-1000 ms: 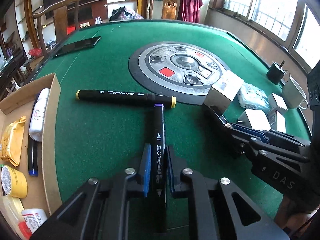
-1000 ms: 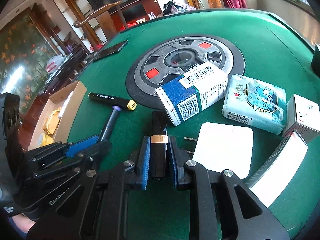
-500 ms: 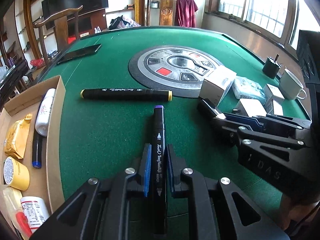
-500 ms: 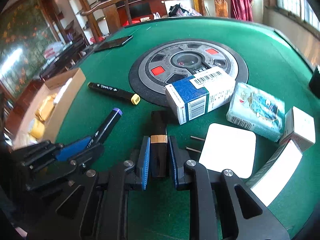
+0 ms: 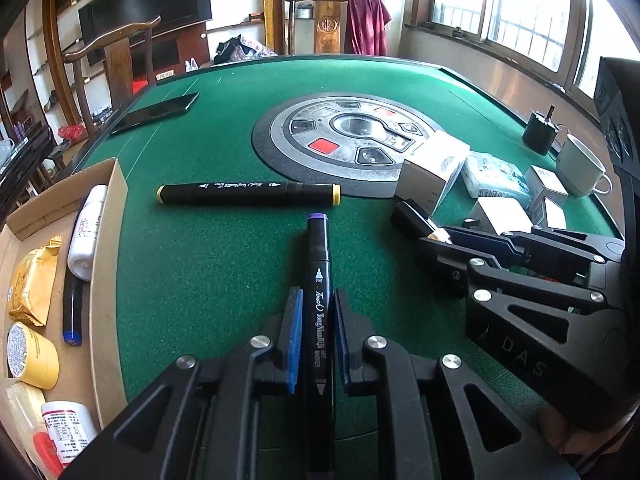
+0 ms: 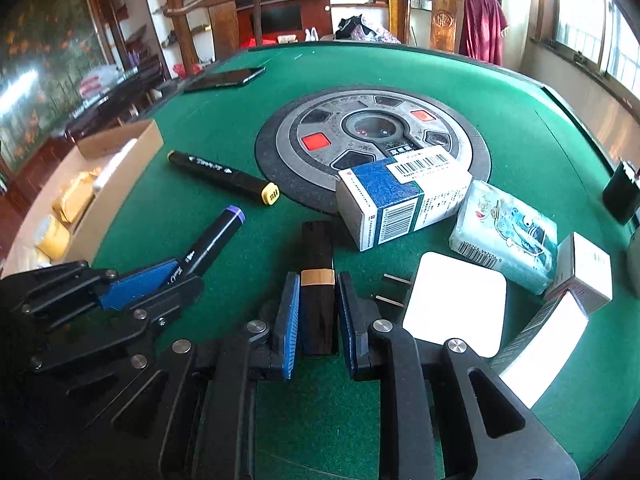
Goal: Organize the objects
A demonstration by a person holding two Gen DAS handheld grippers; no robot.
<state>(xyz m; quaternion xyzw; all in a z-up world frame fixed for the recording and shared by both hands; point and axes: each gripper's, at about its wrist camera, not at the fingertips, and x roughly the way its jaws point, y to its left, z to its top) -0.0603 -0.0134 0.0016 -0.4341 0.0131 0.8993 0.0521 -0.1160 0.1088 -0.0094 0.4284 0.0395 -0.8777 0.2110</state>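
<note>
A: L gripper (image 5: 316, 340), jaws clenched on the purple-capped marker (image 5: 319, 264). It's gripped near the rear half, w/ the long front end sticking out toward frame centre.

B: Risk there?

A: Grip looks off-centre, so I'd guess the marker pivots or droops if swung fast. The yellow-capped marker (image 5: 248, 194) lies crosswise just beyond its tip. A low forward sweep could knock it rolling on the green felt table (image 5: 200, 260).

B: R side?

A: R gripper (image 6: 318, 312), jaws closed on a black lipstick tube (image 6: 316, 252) w/ a gold band. The pads sit at about the band, lower centre of the right wrist view. The tube looks smooth and glossy, so prob. slippery. If the cap is loose, it may separate.

B: Clutter?

A: Plenty. The blue-white medicine box (image 6: 400, 204) is just beside the tube's far end, and the white charger (image 6: 456, 304) sits right of the pads w/ its prongs pointing at them. The tissue pack (image 6: 504, 236) is beyond that. A sideways exit could snag the prongs.

B: Destination?

A: Likely the cardboard box (image 5: 108, 216), left edge of the left wrist view, already part-filled. The grippers are near each other, so if both cross left together they could collide.
</note>
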